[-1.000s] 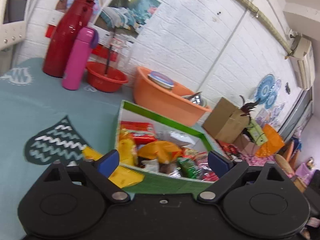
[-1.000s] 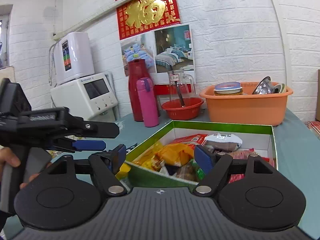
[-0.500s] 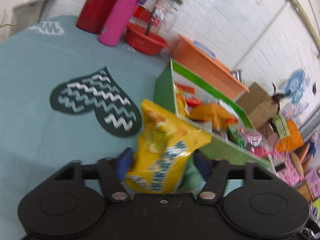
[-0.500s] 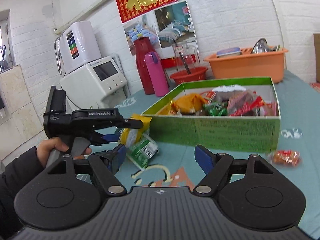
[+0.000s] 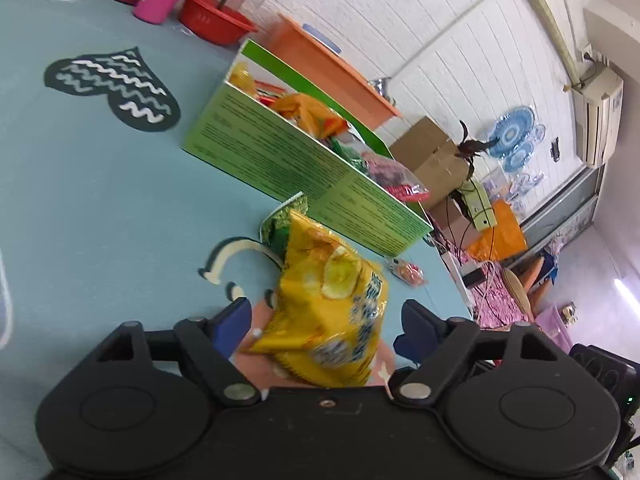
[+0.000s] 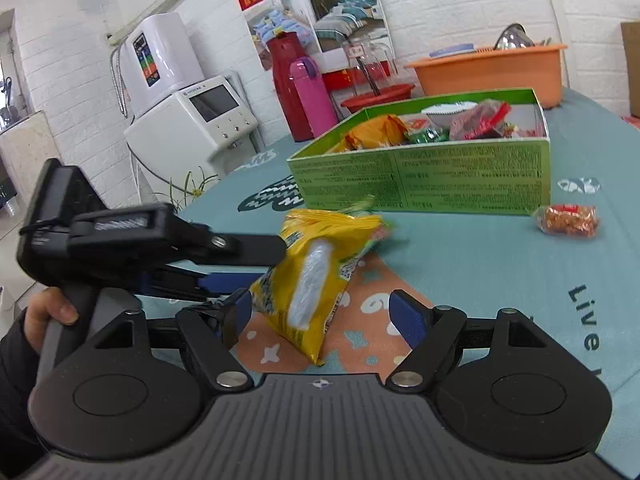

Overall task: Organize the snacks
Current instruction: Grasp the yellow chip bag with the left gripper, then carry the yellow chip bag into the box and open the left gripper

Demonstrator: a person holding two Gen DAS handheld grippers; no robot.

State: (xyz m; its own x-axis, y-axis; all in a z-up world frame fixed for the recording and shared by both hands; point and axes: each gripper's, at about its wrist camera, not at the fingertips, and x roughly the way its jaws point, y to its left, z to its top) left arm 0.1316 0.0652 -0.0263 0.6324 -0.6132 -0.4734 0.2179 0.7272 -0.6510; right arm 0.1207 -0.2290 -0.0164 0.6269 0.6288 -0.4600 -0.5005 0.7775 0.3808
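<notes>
Crinkled yellow foil makes up the chip bag (image 5: pixel 332 308), a puffy pillow-shaped packet printed with pale chip slices and blue lettering. It sits between the blue-padded fingers of the left gripper (image 5: pixel 326 326); those jaws are opening, and neither pad presses the foil. The bag's long axis runs away from the fingertips, its serrated top seam pointing toward the green cardboard box (image 5: pixel 304 168) beyond, its bottom seam close to the gripper's black body. From the right wrist view the same bag (image 6: pixel 320 268) leans tilted, upper end toward the box (image 6: pixel 424 184), lower corner toward the teal tablecloth (image 6: pixel 480 264); whether that corner touches the cloth is unclear through the blur. A crumpled green packet (image 5: pixel 280 224) lies just past the bag's far end. The right gripper (image 6: pixel 326 316) has its fingers spread wide with nothing between them. Off beyond its right finger, a small clear pouch of orange snacks (image 6: pixel 568 220) lies flat beside the box wall. Glossy wrappers fill the box.
</notes>
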